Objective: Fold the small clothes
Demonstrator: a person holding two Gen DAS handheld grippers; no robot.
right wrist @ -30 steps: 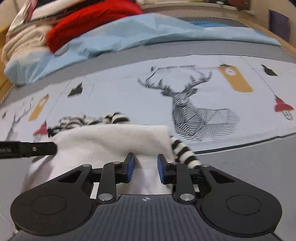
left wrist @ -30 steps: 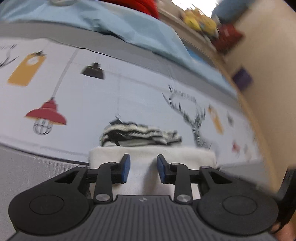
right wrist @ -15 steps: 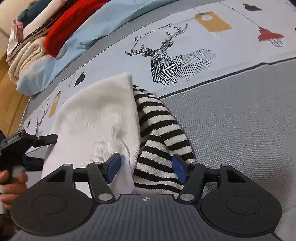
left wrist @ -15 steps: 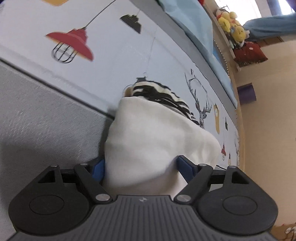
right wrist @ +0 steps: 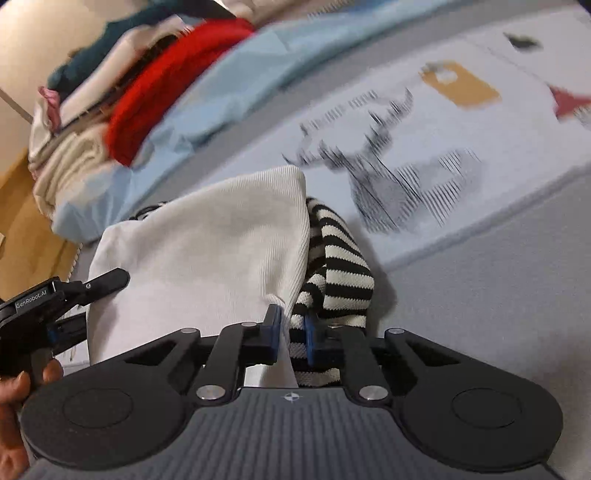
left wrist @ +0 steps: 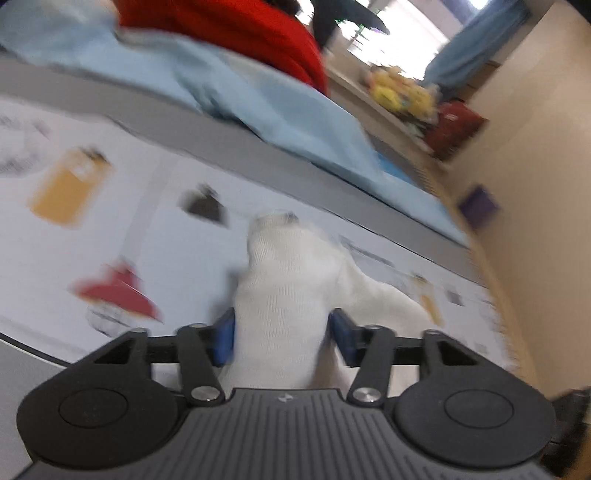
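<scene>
Left wrist view: our left tongs (left wrist: 282,334) had their jaws closing, the white garment (left wrist: 284,295) bunched between the blue pads and touching both. Ahead of them lay the printed bedsheet (left wrist: 159,229); beyond it a light blue blanket (left wrist: 258,99) and a red garment (left wrist: 236,29), all blurred.

Right wrist view: our right tongs (right wrist: 291,338) were narrow and closing, pinching the white garment (right wrist: 207,251) edge together with the striped garment (right wrist: 340,266). The left tongs (right wrist: 107,280) met the white cloth's left edge. Ahead right lay the deer print (right wrist: 399,184); far left, piled clothes (right wrist: 110,92).
</scene>
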